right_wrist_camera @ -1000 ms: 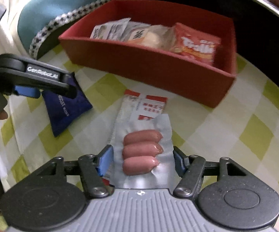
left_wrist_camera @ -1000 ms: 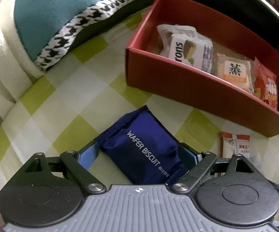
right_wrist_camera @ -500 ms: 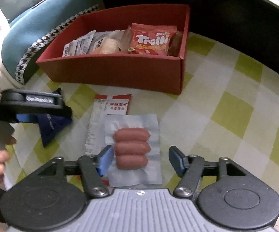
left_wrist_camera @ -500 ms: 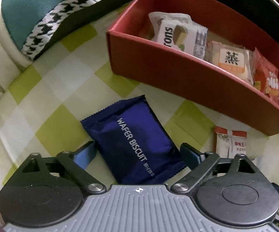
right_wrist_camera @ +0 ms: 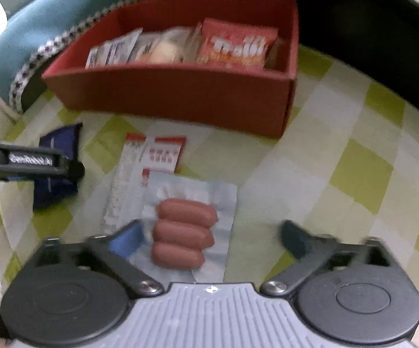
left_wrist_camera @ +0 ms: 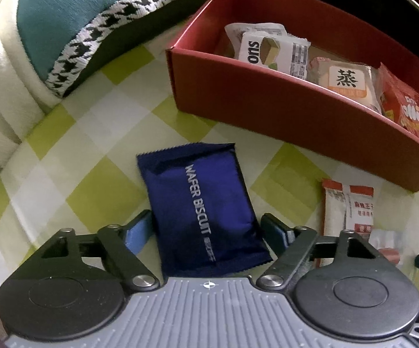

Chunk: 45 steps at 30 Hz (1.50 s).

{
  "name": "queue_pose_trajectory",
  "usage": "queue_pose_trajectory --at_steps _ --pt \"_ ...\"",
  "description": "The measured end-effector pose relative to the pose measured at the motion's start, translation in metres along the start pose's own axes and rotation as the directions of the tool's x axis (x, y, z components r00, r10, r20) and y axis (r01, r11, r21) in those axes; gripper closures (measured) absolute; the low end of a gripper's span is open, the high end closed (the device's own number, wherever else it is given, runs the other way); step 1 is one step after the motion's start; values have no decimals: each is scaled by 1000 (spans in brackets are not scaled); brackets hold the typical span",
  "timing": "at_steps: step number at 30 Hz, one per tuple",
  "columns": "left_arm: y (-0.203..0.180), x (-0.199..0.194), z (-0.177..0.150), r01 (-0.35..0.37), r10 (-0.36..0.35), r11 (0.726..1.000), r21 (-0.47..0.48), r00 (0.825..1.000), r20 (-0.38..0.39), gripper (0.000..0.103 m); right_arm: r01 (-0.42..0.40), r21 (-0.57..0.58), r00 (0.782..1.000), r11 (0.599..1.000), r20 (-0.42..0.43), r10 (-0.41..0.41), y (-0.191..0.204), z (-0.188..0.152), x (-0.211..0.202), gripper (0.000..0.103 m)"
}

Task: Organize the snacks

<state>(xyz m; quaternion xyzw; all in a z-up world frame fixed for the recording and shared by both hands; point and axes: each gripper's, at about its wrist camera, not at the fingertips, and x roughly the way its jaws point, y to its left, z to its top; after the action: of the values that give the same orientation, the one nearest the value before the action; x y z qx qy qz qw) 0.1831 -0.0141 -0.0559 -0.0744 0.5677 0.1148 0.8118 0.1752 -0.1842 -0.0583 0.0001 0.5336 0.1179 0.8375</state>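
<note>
The left tongs (left_wrist_camera: 206,227) sit spread around the blue wafer biscuit pack (left_wrist_camera: 200,214), one fingertip at each long edge. They are released, not yet pinching, placed so a single squeeze would catch the pack across its narrow width. The pack lies flat on the checked table (left_wrist_camera: 64,145), just in front of the red box (left_wrist_camera: 267,113).

The right tongs (right_wrist_camera: 209,236) are likewise released and spread wide. The left fingertip is close beside the sausage pack (right_wrist_camera: 184,232) while the right one stands well clear, so the pack sits off-centre in the gap (this view is blurred, so contact is hard to judge). A red-and-white sachet (right_wrist_camera: 163,153) lies just beyond the sausages, partly under their wrapper, nearer the box.

Farther off, the box already holds several snacks standing side by side, a Trolli bag (right_wrist_camera: 238,46) at its right end. Judging by that, both loose packs belong there too, and each hand is lined up on one for the pickup.
</note>
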Motion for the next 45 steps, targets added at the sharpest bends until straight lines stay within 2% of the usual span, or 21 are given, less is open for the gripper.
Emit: queue_pose_trajectory --at_steps 2,6,8,10,12,17,20,22,29,32,35,37,45 --pt "5 -2 -4 2 -2 1000 -3 1000 -6 22 31 -51 1000 998 0 -31 8 -2 2 0" --pt "20 -1 -8 9 -9 1000 -7 1000 -14 23 15 -28 1000 1000 -9 -15 3 0 1 0" --pt "25 -2 -10 16 -16 1000 -15 1000 -23 21 14 -6 1000 1000 -5 -14 -3 0 -3 7" --pt "27 1 -7 13 -14 1000 -19 999 -30 18 27 1 1000 1000 3 -27 -7 -1 -7 23" --pt "29 3 -5 10 -11 1000 -20 999 -32 14 49 9 999 999 13 -50 -9 -3 -12 32" --pt "25 11 -3 -2 1 1000 -8 999 -38 4 47 29 999 998 20 -48 -13 -3 -15 35" --pt "24 10 -3 -4 4 1000 1 999 -39 2 48 -27 999 998 -1 -48 -14 1 -14 31" --pt "21 16 -3 4 -4 1000 2 999 -43 0 58 -40 998 998 2 -58 -14 4 -9 23" --pt "22 19 0 4 -4 1000 4 999 -42 0 33 -41 999 999 15 -32 -4 13 -3 20" --pt "23 18 -1 1 0 1000 12 999 -37 0 74 -46 997 996 41 -72 1 11 2 18" --pt "22 16 -2 -1 1 1000 13 999 -33 0 84 -53 996 995 47 -81 3 9 7 0" --pt "22 15 -4 -2 2 1000 19 1000 -29 0 117 -94 993 989 37 -114 8 6 12 0" --pt "21 12 -6 -3 3 999 35 1000 1 0 117 -88 993 989 19 -116 4 7 12 0"
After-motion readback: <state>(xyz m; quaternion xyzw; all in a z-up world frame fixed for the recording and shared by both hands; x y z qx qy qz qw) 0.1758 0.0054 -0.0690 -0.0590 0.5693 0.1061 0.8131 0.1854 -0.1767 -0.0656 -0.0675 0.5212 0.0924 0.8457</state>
